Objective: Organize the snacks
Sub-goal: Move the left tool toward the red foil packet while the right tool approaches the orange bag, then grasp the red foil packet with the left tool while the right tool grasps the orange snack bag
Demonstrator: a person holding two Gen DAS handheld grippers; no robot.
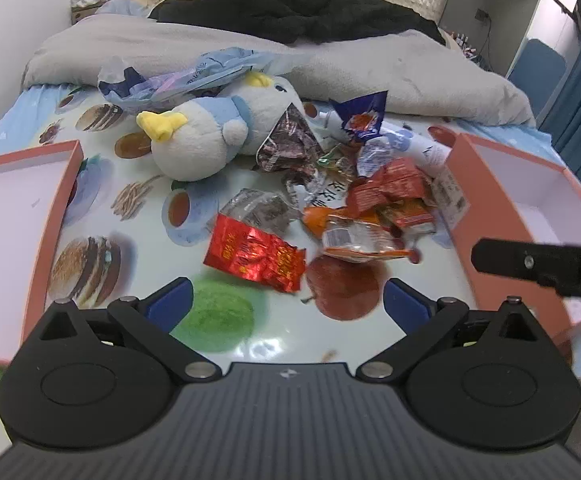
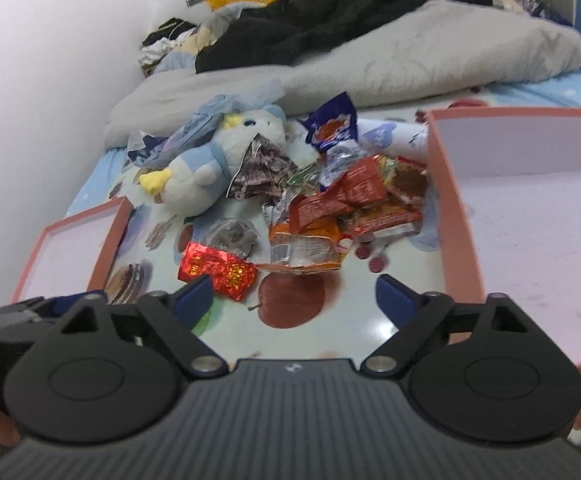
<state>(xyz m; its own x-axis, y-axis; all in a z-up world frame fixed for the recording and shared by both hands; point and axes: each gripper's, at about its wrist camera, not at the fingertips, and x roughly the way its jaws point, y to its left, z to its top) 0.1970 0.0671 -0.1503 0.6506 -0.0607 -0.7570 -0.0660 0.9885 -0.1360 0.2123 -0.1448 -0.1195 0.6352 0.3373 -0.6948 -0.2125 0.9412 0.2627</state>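
Far left of the snack pile (image 1: pixel 354 200): a shallow pink box (image 1: pixel 14 216), white inside, nothing visible in it. Between that box and the pile: a plush penguin (image 1: pixel 206 136) on its side, a crumpled pale-blue plastic bag (image 1: pixel 178 80) just behind it. At the pile's left edge: a red foil packet (image 1: pixel 256 254) with gold characters, too blurred to read, and a clear packet with dark contents (image 1: pixel 258 208) touching its far side. In the pile itself: orange and red wrappers, a brown triangular pouch (image 1: pixel 286 140), a dark-blue packet (image 1: pixel 364 116) at the back; print on all of them illegible. Right of the pile: a deeper pink box (image 1: pixel 530 200), also white inside and bare where seen. All on a bed sheet printed with food (image 1: pixel 90 264).

Left gripper (image 1: pixel 288 300): jaws wide apart, nothing between, short of the red foil packet. Right gripper (image 2: pixel 294 294): jaws parted, holding nothing, near side of the pile.
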